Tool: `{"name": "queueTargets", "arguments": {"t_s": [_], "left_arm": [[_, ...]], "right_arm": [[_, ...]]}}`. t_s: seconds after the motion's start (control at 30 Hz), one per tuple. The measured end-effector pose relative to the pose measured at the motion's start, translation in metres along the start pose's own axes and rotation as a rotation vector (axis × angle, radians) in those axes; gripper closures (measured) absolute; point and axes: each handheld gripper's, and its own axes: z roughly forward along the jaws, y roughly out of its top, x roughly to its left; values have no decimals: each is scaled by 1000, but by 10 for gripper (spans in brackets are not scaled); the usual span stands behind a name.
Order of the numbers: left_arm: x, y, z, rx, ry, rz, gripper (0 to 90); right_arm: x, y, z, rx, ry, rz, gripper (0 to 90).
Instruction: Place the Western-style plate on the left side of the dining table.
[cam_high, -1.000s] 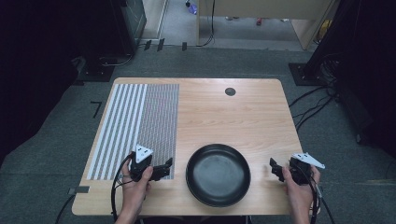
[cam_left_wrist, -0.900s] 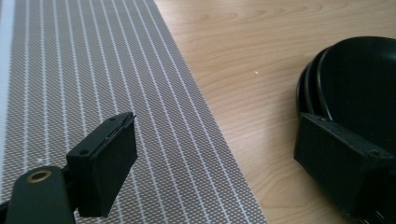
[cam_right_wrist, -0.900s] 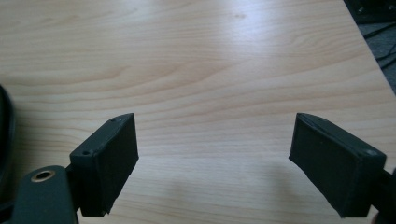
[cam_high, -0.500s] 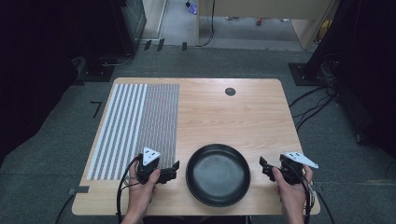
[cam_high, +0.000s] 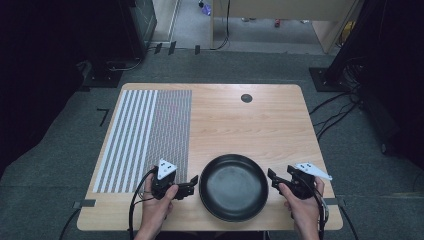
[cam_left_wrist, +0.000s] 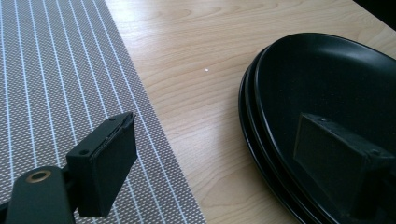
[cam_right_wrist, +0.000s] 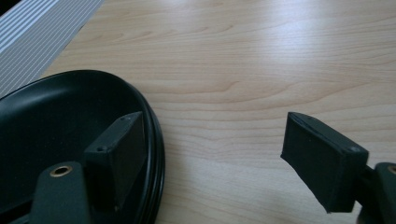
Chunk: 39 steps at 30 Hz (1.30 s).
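Observation:
A stack of black plates (cam_high: 233, 187) sits at the table's front middle. My left gripper (cam_high: 191, 184) is at its left edge, open. In the left gripper view the gripper (cam_left_wrist: 219, 163) straddles the plates' rim (cam_left_wrist: 254, 140), with one jaw above the striped mat (cam_left_wrist: 56, 84) and the other above the dish. My right gripper (cam_high: 273, 178) is at the stack's right edge. Its jaws have just been closing but still stand open. In the right gripper view the gripper (cam_right_wrist: 219, 158) has the plates' rim (cam_right_wrist: 156, 140) between its jaws, and neither pad touches it.
The grey striped placemat (cam_high: 150, 135) covers the left part of the wooden table (cam_high: 250, 125). A small dark round hole (cam_high: 246, 98) is near the table's far edge. Cables trail from both grippers over the front edge. Dark equipment and cables stand on the floor around.
My right gripper has moved left, up to the plates' right rim. The left gripper has edged slightly towards the left rim. The plates have not moved.

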Motion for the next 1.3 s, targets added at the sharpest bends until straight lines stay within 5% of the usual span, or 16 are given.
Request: {"name": "queueTargets", "arguments": {"t_s": [0.7, 1.03, 1.3], "left_arm": [[-22, -4, 7, 33, -59, 22, 127], [-33, -6, 9, 48, -91, 16, 150], [-37, -8, 10, 63, -74, 11, 291]], "right_arm": [[22, -1, 1, -9, 22, -31, 347], [26, -2, 1, 10, 95, -36, 580], [31, -6, 4, 76, 93, -61, 681]]}}
